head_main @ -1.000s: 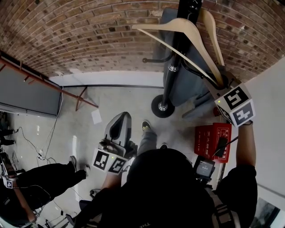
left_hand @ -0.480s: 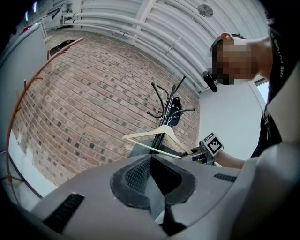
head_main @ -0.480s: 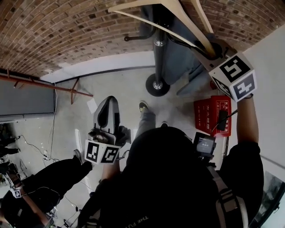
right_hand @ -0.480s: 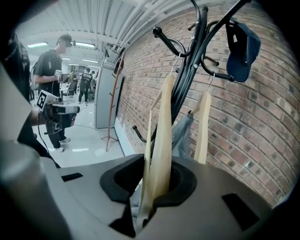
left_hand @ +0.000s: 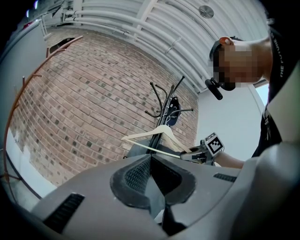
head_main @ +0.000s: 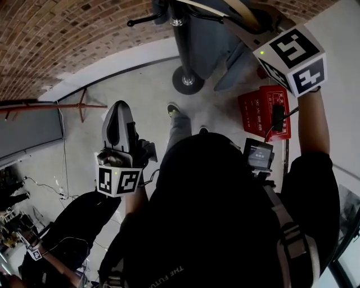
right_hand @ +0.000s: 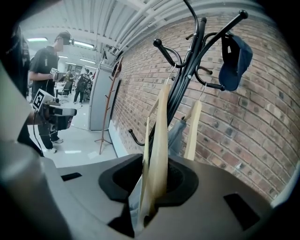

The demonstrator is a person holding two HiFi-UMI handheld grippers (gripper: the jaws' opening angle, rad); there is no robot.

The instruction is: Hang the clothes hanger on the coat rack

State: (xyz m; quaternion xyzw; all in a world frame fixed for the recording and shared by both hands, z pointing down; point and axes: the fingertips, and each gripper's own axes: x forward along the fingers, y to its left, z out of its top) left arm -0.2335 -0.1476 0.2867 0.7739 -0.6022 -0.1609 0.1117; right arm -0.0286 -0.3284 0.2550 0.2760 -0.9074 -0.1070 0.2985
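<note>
A pale wooden hanger (right_hand: 157, 140) stands edge-on between the jaws of my right gripper (right_hand: 150, 187), which is shut on its lower end. The hanger's hook reaches up beside the black coat rack (right_hand: 187, 70). A second wooden hanger (right_hand: 193, 129) hangs on the rack. In the head view the right gripper (head_main: 253, 25) is raised at the top right, next to the rack pole (head_main: 179, 34); most of the held hanger (head_main: 239, 8) is cut off by the frame edge. My left gripper (head_main: 115, 112) hangs low on the left, shut and holding nothing. Its own view shows the hanger (left_hand: 159, 136) against the rack (left_hand: 168, 101).
A blue cap (right_hand: 236, 56) hangs on an upper rack arm and a grey garment (head_main: 211, 39) lower down. The rack's round base (head_main: 187, 80) stands by the brick wall (head_main: 67, 39). A red box (head_main: 264, 112) lies on the floor. Other people stand off to the left (right_hand: 47, 70).
My right gripper has risen with the hanger and come closer to the rack's upper arms. The left gripper has dropped lower. The head view has tipped down, so the hanger has slid out at the top.
</note>
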